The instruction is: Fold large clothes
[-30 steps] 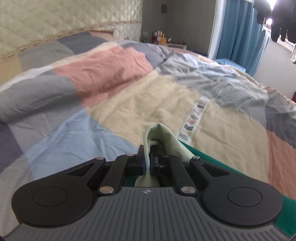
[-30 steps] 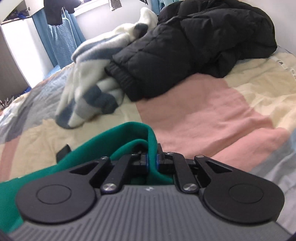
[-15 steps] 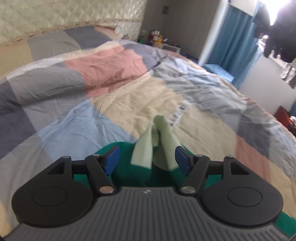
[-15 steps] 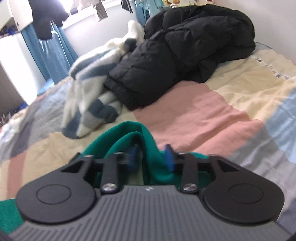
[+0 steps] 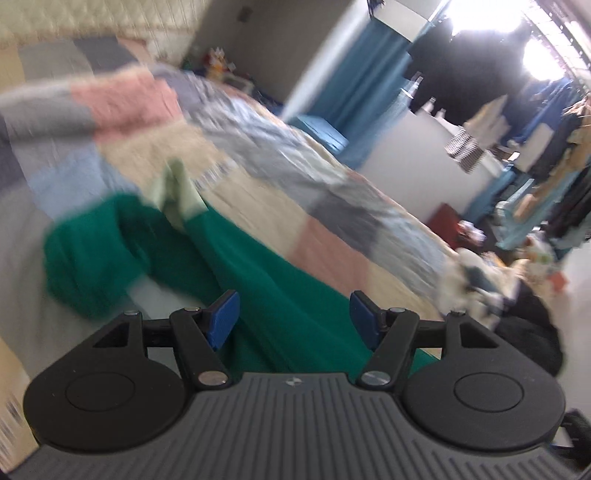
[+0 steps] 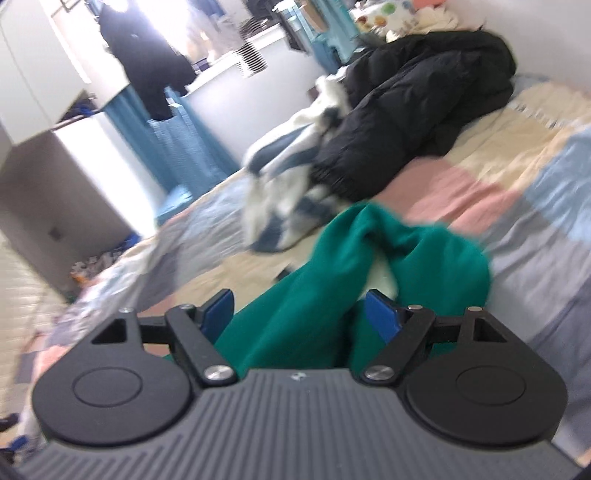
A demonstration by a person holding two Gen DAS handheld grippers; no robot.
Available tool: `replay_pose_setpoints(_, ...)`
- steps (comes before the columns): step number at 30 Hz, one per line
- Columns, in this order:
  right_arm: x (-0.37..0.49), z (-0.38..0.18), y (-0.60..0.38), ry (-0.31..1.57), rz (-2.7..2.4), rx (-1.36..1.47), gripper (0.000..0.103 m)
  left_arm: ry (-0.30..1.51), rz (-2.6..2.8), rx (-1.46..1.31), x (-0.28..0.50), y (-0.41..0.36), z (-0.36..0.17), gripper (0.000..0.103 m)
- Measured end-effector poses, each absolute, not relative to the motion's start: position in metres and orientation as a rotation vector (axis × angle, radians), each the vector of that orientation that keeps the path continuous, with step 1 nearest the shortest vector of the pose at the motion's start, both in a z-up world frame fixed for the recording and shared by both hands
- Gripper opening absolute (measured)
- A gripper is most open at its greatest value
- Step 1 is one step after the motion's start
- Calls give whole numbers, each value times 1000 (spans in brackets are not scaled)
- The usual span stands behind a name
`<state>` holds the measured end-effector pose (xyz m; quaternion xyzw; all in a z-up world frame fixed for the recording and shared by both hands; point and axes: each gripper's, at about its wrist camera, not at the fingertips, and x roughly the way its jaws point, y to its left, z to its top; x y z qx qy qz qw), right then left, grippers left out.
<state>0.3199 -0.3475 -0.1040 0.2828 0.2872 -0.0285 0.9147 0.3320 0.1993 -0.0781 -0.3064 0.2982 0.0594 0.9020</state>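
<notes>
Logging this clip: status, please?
Left tool open, right tool open. Green garment lies loose on the bed. Black jacket and striped sweater piled beyond.

Blue curtains point(image 5: 354, 110), bright window point(image 5: 480, 14)

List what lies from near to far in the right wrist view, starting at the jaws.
Right gripper, jaws open → green garment → white-and-blue striped garment → black puffer jacket → dark clothes hanging by the window.
</notes>
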Motion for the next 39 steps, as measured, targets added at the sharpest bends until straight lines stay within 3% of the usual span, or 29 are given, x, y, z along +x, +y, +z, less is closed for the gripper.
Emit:
replay_pose_setpoints(8,296,-141,-303,670,60,774,80,666,17,-726,308,128,-112,71)
replay_pose_setpoints(18,305,-202,-305,766,123,958,81,701,-23,-692,336,116,-173,70)
replay_pose_setpoints(31,310,-189,-298,678,247,1026,83,672,-156,-903,353,134,-211,71)
replay_pose_setpoints(39,303,-178,-303,648,270,1024,83,675,-196,-860,356,120,-207,78)
